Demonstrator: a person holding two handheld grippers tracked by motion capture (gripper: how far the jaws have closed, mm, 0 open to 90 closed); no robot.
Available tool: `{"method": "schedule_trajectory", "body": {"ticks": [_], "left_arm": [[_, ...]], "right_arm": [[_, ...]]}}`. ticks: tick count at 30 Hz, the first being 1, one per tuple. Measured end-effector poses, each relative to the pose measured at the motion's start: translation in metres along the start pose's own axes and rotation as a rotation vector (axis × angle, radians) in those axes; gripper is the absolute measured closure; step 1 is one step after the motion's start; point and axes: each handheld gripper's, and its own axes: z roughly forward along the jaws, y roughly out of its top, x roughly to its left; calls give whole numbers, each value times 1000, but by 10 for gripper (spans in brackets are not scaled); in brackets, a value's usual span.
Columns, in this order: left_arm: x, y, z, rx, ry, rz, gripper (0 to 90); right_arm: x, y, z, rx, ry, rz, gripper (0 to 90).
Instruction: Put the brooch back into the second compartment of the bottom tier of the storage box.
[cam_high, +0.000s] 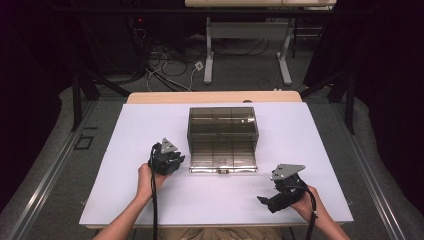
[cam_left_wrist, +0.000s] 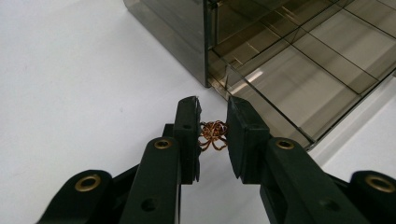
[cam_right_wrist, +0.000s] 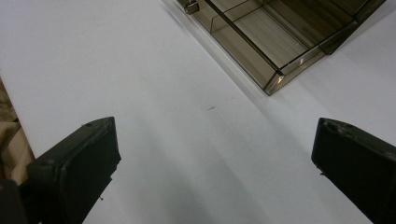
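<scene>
Left gripper view: left gripper (cam_left_wrist: 213, 135) pinches a small copper wire tangle (cam_left_wrist: 213, 135) just off the smoked compartment box (cam_left_wrist: 299, 60), its lid folded open toward the person, presumably for loading. Right gripper (cam_right_wrist: 215, 158) idles near the table's (cam_high: 150, 200) front edge, jaws spread wide, holding nothing.

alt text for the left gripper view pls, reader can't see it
The left gripper has its two black jaws closed on a small tangle of copper wire, held just above the white table. Just beyond stands a smoky clear plastic compartment box, its lid folded open flat and its dividers visible.
</scene>
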Motion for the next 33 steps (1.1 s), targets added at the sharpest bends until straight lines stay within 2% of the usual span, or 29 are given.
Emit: {"method": "schedule_trajectory", "body": {"ticks": [13,33], "left_arm": [[-6,4,-2,-11,7,19,747],[-19,15,-5,-36,-20,40,746]], "right_arm": [[0,0,0,7,7,1,4],[0,0,1,8,4,2,4]]}}
